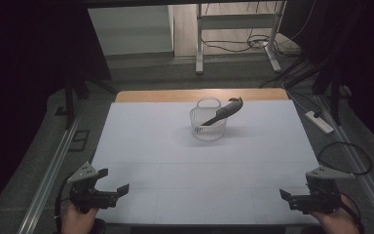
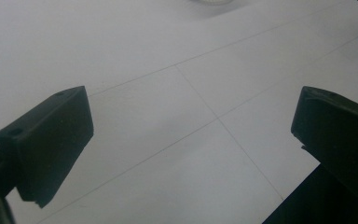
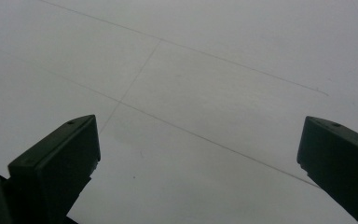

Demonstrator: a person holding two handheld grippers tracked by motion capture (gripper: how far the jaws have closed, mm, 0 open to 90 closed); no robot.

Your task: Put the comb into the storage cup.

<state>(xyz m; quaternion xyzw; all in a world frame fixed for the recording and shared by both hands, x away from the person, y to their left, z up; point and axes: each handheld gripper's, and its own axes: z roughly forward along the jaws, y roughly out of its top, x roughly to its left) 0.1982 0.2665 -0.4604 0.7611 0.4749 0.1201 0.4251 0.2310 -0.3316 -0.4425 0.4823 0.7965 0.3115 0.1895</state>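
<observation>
A small white mesh basket [image 1: 207, 124] with a loop handle stands on the far middle of the white table [image 1: 175, 146]. A dark grey long-handled tool [image 1: 224, 112] leans in it, its handle sticking out over the right rim. My left gripper [image 1: 113, 181] is held low at the near left corner, open and empty. At the near right corner my right gripper [image 1: 287, 199] is likewise open with nothing between its jaws. The left gripper view has its jaws [image 2: 193, 126] wide apart over bare table, and a sliver of the basket [image 2: 212, 2] at the top edge. In the right gripper view the jaws [image 3: 198, 149] are spread over bare table.
A wooden strip [image 1: 202, 95] runs along the table's far edge. Metal rails flank the table on both sides. A white power strip [image 1: 320, 122] lies on the floor at the right. A desk frame [image 1: 236, 34] with cables stands beyond the table.
</observation>
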